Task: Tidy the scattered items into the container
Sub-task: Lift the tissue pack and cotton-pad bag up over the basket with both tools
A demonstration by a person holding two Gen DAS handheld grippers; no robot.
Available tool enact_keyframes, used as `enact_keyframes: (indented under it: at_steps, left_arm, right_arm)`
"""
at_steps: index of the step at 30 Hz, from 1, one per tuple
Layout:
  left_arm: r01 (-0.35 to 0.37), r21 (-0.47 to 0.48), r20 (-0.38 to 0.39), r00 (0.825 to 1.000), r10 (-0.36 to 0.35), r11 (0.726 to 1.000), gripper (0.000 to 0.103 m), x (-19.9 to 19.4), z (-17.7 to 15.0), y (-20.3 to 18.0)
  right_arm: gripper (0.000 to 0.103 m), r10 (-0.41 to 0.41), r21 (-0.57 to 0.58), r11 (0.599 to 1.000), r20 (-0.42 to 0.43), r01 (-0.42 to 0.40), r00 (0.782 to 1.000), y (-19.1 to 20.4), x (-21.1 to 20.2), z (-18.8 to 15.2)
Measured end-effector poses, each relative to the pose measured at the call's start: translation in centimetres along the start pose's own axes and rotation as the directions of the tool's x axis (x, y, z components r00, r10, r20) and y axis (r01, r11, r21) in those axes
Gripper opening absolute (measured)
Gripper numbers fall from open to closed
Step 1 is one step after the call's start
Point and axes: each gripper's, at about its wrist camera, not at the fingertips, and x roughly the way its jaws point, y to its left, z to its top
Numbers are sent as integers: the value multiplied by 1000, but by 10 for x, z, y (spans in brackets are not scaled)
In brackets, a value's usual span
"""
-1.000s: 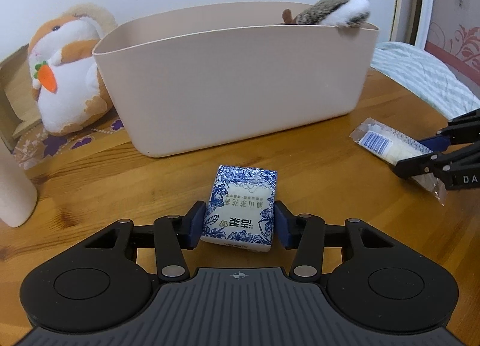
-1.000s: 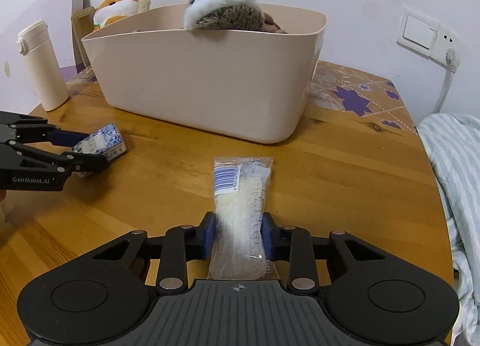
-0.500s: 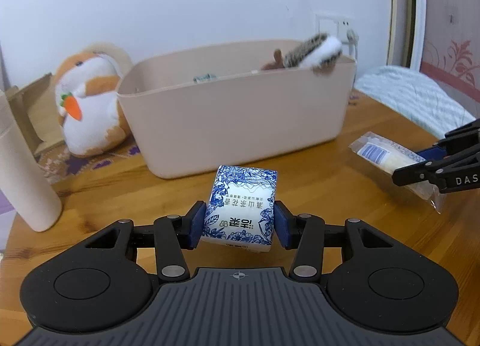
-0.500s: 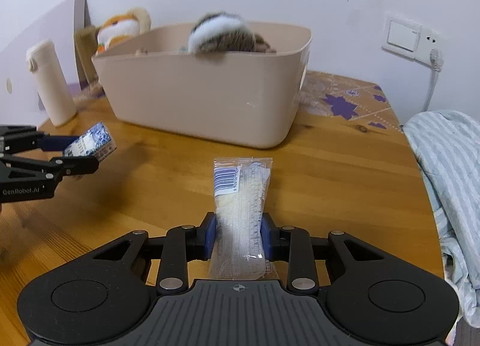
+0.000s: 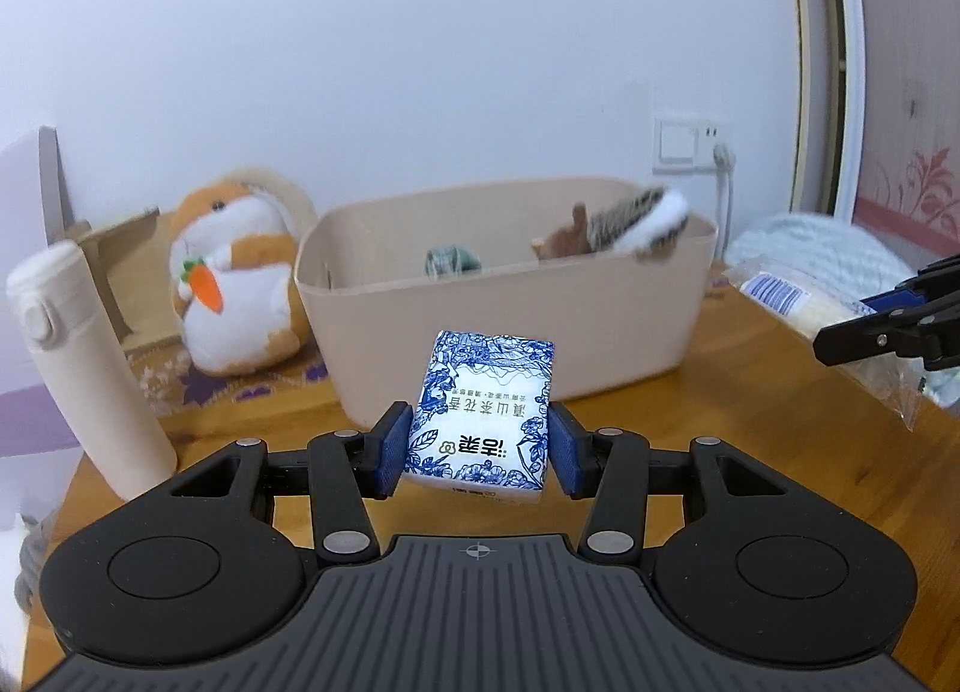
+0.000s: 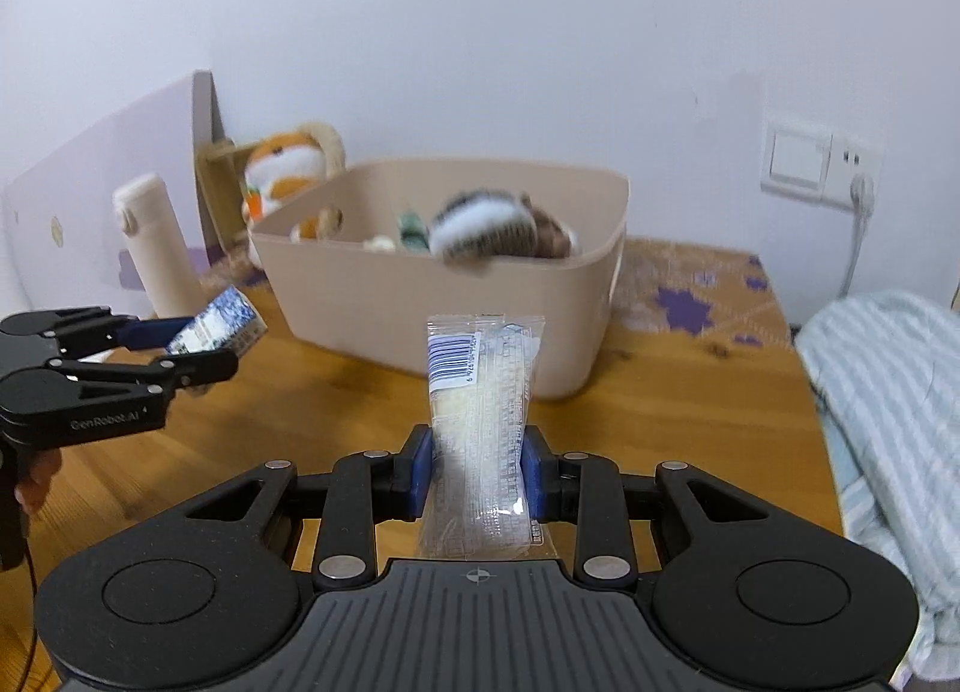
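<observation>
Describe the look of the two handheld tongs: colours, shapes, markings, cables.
Both are matte black plastic. The left tongs and right tongs have blue ribbed pads, linkage arms with silver rivets, two round discs on a ribbed body, and a small crosshair mark. Side-on, the left body reads "GenRobot.AI" in grey. A thin black cable hangs by the left grip.

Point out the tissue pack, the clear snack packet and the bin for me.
tissue pack (image 5: 483, 410), left wrist view, printed top face
clear snack packet (image 6: 480, 392), right wrist view, mid wrapper
bin (image 6: 384, 302), right wrist view, front wall
</observation>
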Motion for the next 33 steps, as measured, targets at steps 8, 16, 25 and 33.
enact_keyframes:
  at_steps: [8, 16, 25, 33]
  left_arm:
    - [-23, -7, 76, 997, 24, 1000, 49, -8, 32, 5]
    - [-40, 1, 125, 991, 40, 999, 49, -3, 61, 3]
    - [-82, -65, 116, 989, 89, 995, 49, 27, 80, 16]
    - [-112, -93, 101, 988, 121, 989, 49, 53, 94, 29]
  right_arm:
    - [28, 4, -24, 1000, 91, -2, 996, 9, -17, 29]
    - [28, -2, -16, 1000, 142, 4, 990, 8, -9, 61]
    - [28, -9, 18, 1000, 146, 7, 989, 4, 14, 87]
    - [28, 2, 57, 998, 122, -9, 993, -2, 41, 105]
